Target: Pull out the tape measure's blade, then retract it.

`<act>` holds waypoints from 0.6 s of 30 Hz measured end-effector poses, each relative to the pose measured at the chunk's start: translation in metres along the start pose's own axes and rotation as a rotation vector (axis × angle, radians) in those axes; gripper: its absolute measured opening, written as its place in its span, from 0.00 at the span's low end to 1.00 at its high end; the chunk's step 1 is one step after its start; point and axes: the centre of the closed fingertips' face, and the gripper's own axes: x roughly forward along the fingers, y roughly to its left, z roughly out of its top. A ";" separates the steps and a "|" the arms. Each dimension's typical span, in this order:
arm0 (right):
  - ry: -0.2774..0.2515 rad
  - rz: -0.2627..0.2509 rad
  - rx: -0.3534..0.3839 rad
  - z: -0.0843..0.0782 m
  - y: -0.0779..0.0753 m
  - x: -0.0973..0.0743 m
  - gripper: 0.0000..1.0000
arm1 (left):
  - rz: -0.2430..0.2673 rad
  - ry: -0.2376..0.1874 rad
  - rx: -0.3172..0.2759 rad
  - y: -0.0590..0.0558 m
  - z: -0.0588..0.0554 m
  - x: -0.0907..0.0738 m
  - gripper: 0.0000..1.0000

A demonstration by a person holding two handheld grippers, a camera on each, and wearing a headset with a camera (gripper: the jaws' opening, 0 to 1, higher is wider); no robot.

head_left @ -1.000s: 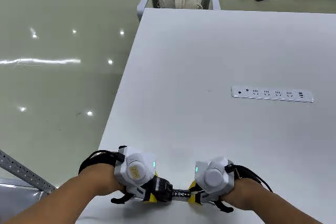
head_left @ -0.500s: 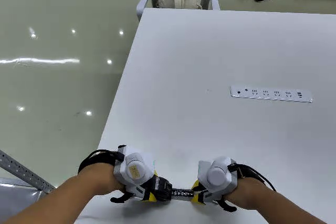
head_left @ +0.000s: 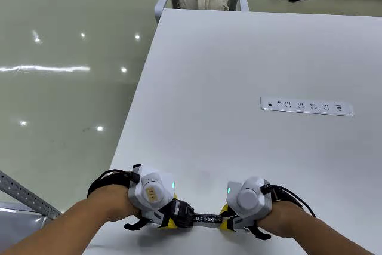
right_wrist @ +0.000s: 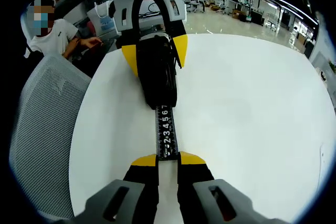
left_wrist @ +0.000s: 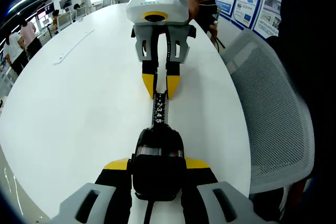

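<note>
The tape measure (left_wrist: 157, 167) sat at the near edge of the counter (head_left: 250, 70), low between the two hands and well apart from the power strip (head_left: 306, 106) farther off on the right. The left gripper (head_left: 175, 219) had its jaws closed on the black case, one yellow tip on either side of it, as the left gripper view showed. Facing it from the right, the right gripper (right_wrist: 168, 160) had its jaws pinched almost together on the end of the blade (right_wrist: 166, 129); the hook itself was hidden between the tips. A short stretch of blade ran straight and flat between the case mouth and those tips, with only the first few printed numerals exposed, and the two grippers stood near each other, nose to nose. Judged from this, both grasps were made and the blade was out of the case, but only a little. The moment read as the early part of the pull, though a single instant could not rule out the last part of the return. If it was the pull, most of the task remained: drawing the grippers apart along the near edge, where there was free counter to the right, and then letting the blade run back into the case.
</note>
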 end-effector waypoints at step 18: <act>0.005 0.004 0.009 -0.008 0.001 -0.009 0.11 | -0.001 0.002 -0.002 0.000 0.001 0.001 0.33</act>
